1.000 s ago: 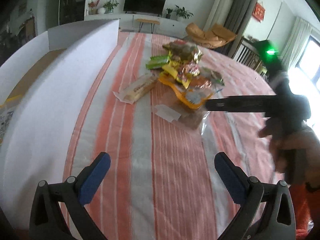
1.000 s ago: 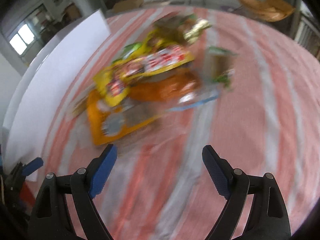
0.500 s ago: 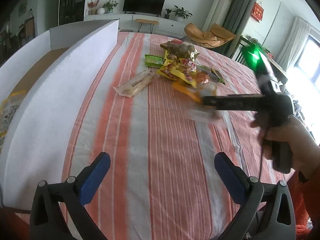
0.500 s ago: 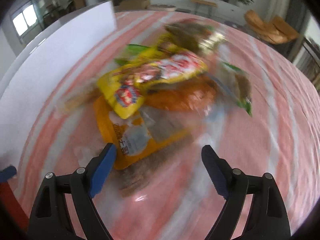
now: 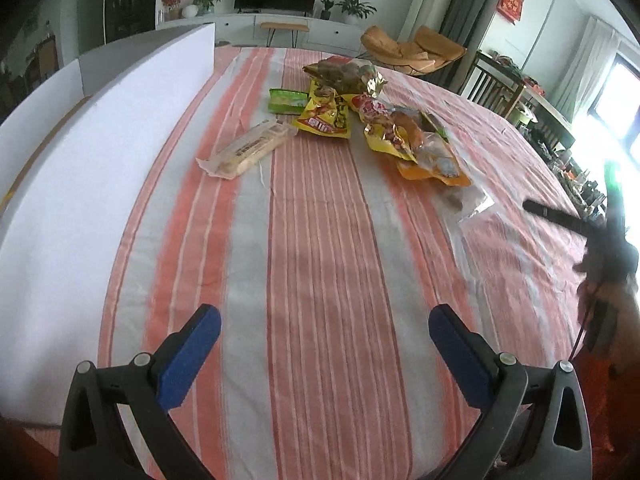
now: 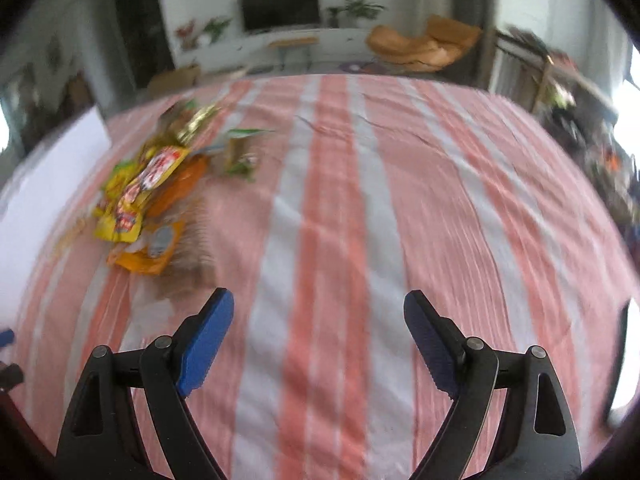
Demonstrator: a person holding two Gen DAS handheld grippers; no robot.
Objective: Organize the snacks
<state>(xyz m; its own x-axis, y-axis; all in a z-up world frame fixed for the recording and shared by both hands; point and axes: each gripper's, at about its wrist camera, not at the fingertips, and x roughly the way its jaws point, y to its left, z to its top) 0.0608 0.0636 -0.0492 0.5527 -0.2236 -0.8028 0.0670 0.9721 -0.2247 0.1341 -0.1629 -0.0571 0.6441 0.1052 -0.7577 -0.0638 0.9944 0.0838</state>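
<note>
Left wrist view: the left gripper (image 5: 325, 354) hangs over bare striped tablecloth (image 5: 316, 240) with its blue pads spread wide and nothing between them. The snacks (image 5: 376, 120) lie far ahead, right of centre: a long pale biscuit pack (image 5: 252, 147) apart at the left, a green packet (image 5: 288, 101), yellow bags (image 5: 326, 114), an orange pouch (image 5: 434, 164) and a clear wrapper (image 5: 468, 204) nearest the right side. A white box wall (image 5: 100, 152) runs along the left, probably where they belong. The right gripper's finger (image 5: 560, 218) shows blurred at the right edge.

Right wrist view: the picture is smeared. The right gripper (image 6: 318, 334) is open and empty, over plain cloth; the snack heap (image 6: 152, 200) sits far left of it, well apart.

These packets look light, crinkly and slippery, with brittle contents, so a firm squeeze on the body could crush them. A pinch on a flat sealed edge seems safest; the biscuit pack is stiffer and could be taken across its middle.
</note>
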